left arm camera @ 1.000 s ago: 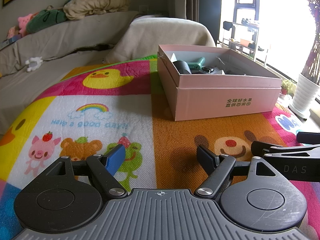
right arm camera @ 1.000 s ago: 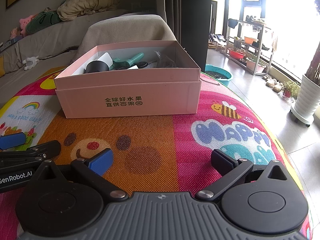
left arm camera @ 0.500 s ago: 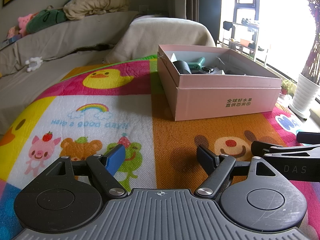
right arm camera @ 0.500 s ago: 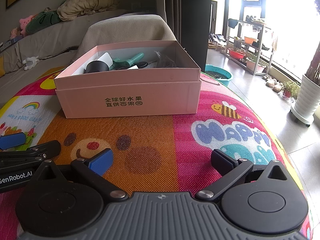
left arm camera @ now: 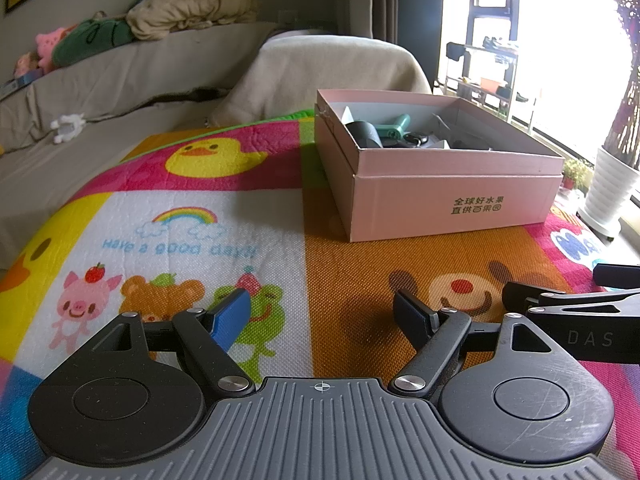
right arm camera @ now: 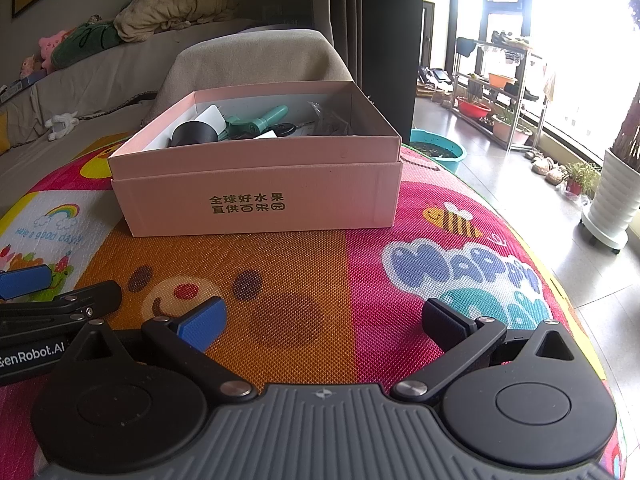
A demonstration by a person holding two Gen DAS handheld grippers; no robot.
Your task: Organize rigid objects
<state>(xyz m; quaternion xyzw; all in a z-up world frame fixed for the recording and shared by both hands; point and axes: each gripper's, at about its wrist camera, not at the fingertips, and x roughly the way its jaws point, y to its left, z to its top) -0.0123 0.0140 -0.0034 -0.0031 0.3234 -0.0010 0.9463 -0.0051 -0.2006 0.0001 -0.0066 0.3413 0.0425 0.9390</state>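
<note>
An open pink cardboard box (left arm camera: 460, 196) (right arm camera: 256, 200) stands on a colourful cartoon play mat (left arm camera: 200, 240). Inside it lie a black cylinder (right arm camera: 194, 134), a teal handled tool (right arm camera: 260, 120) and several small items. My left gripper (left arm camera: 320, 316) is open and empty, low over the mat, well short of the box. My right gripper (right arm camera: 324, 320) is open and empty, beside the left one and facing the box front. Each gripper shows at the edge of the other's view.
A sofa (left arm camera: 120, 80) with a cushion and plush toys runs behind the mat. A white plant pot (right arm camera: 612, 200), a teal basin (right arm camera: 436, 152) and a shoe rack (right arm camera: 500, 92) stand on the floor to the right, past the mat's edge.
</note>
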